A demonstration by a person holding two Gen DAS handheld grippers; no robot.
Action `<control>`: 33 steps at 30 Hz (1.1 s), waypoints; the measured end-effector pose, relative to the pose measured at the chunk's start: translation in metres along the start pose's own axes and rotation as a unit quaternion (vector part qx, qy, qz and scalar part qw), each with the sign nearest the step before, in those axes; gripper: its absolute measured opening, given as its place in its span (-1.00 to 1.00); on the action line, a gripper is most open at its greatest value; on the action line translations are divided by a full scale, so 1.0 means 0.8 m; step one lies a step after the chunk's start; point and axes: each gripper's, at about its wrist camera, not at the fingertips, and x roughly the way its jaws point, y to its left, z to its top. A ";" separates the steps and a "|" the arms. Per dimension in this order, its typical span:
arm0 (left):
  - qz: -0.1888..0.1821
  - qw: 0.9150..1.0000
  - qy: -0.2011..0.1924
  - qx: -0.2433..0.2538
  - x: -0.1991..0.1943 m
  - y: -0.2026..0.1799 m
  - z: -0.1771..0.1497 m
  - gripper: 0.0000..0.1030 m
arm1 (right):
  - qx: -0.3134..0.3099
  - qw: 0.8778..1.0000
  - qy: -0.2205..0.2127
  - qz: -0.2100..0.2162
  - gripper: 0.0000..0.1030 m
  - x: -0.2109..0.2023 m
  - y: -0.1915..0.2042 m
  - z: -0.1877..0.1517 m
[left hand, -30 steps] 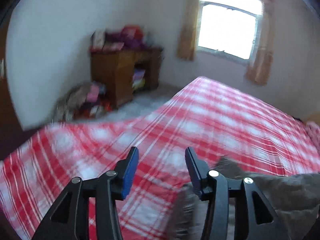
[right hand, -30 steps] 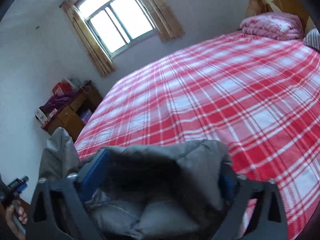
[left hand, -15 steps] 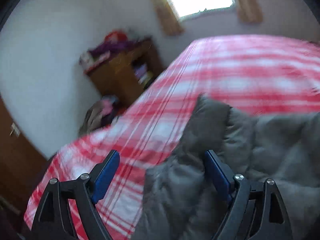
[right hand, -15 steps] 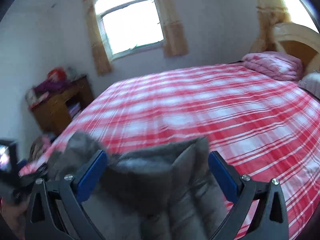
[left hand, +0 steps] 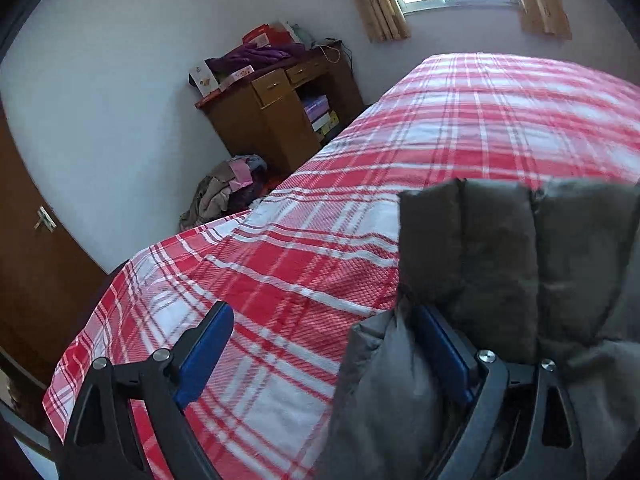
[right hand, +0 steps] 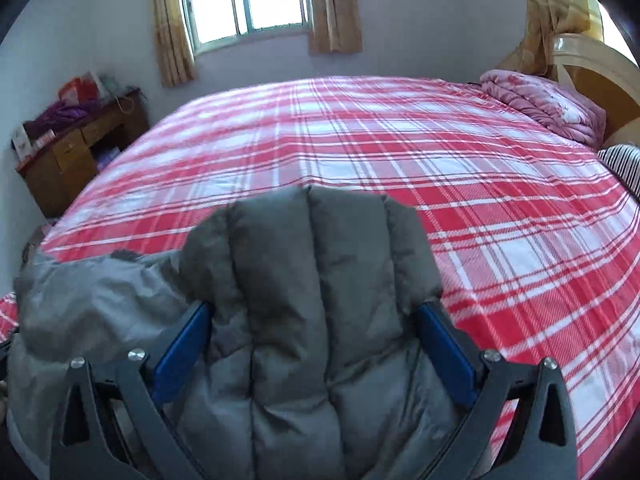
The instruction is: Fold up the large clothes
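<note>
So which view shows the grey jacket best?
The right wrist view: the jacket sits centred there, its quilted panels filling the space between the right gripper fingers. The left wrist view shows only a bunched part at the right edge, over one finger of the left gripper.

Wide bare stretch of plaid bed (right hand: 360,152) ahead, padded grey jacket (right hand: 312,280) bunched at near edge, desk (left hand: 276,116) beside bed's corner

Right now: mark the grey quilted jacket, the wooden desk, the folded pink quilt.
grey quilted jacket (right hand: 320,280), right wrist view, middle quilted panel.
wooden desk (left hand: 276,120), left wrist view, front side.
folded pink quilt (right hand: 548,104), right wrist view, top.
</note>
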 end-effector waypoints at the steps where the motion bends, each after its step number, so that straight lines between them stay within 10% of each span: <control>1: -0.003 1.000 -0.006 -0.007 -0.017 0.002 0.001 0.79 | -0.001 1.000 0.004 -0.004 1.00 0.000 0.002 0.003; 8: -0.061 0.995 -0.073 -0.014 -0.100 -0.018 0.038 0.79 | 0.022 0.996 -0.075 -0.046 1.00 -0.089 0.021 0.000; 12: -0.046 0.992 -0.100 0.055 -0.101 -0.095 0.029 0.79 | -0.085 0.991 -0.103 0.004 0.86 -0.103 0.088 -0.015; 33: -0.020 0.997 -0.028 0.073 -0.015 -0.161 0.017 0.89 | -0.103 0.994 0.003 0.021 0.80 0.007 0.075 -0.045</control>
